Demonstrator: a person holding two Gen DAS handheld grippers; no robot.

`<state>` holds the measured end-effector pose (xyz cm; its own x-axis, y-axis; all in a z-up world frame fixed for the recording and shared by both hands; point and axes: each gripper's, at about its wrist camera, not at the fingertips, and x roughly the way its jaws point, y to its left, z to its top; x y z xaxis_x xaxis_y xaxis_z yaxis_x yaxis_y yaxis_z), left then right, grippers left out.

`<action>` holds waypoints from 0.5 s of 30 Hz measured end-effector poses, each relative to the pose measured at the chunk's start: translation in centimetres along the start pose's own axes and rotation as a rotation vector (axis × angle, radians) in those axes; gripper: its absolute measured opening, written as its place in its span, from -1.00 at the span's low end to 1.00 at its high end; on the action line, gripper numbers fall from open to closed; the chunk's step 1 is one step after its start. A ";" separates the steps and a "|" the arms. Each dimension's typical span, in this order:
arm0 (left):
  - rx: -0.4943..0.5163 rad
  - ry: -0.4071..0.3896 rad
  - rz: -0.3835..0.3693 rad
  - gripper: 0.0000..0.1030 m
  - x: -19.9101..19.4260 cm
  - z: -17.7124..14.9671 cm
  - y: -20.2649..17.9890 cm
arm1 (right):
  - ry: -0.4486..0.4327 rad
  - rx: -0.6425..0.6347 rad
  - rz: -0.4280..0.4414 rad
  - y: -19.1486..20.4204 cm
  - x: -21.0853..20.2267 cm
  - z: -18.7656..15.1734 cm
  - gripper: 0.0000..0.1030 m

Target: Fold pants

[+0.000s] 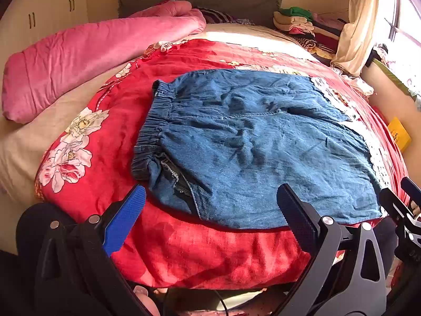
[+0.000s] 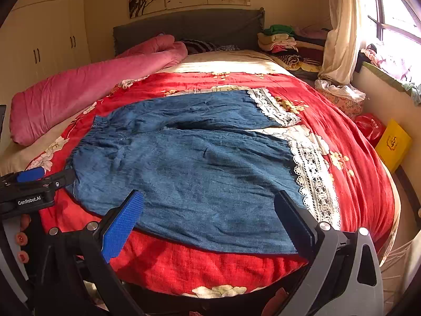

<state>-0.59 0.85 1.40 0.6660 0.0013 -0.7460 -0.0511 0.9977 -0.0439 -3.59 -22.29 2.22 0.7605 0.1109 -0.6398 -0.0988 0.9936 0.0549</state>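
Since both tools hang wide apart and empty over the near edge of the pants [image 1: 250,142], nothing is gripped yet. The pants lie flat on the red quilt [image 1: 205,252], waistband [image 1: 155,121] to the left, lace cuffs [image 2: 313,173] to the right. If the left tool [image 1: 210,205] or right tool [image 2: 208,216] bites too deep, it may catch the quilt as well, or take only the top layer, so the fold would come out skewed.

Bed [image 2: 236,60]: red floral quilt [image 2: 342,158], pink duvet [image 2: 79,92], possibly pillows; pants [image 2: 197,171] atop quilt.
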 end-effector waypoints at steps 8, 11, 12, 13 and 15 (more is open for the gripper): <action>0.000 0.000 0.001 0.82 0.0 0.0 0.0 | 0.002 -0.008 0.000 0.3 0.2 0.3 0.92; 0.001 0.000 0.002 0.82 0.1 0.0 0.0 | 0.004 -0.011 0.004 0.4 0.4 0.4 0.92; 0.001 -0.002 0.000 0.82 0.0 -0.1 0.0 | 0.004 -0.012 0.006 0.3 0.5 0.5 0.92; 0.001 -0.001 0.000 0.82 0.1 -0.1 0.0 | 0.006 -0.012 0.006 0.3 0.6 0.5 0.92; 0.001 0.001 0.001 0.82 0.1 -0.1 0.0 | 0.006 -0.016 0.006 0.4 0.7 0.5 0.92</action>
<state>-0.58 0.81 1.30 0.6654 0.0018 -0.7465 -0.0507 0.9978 -0.0427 -2.79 -21.81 2.20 0.7561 0.1167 -0.6439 -0.1137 0.9924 0.0464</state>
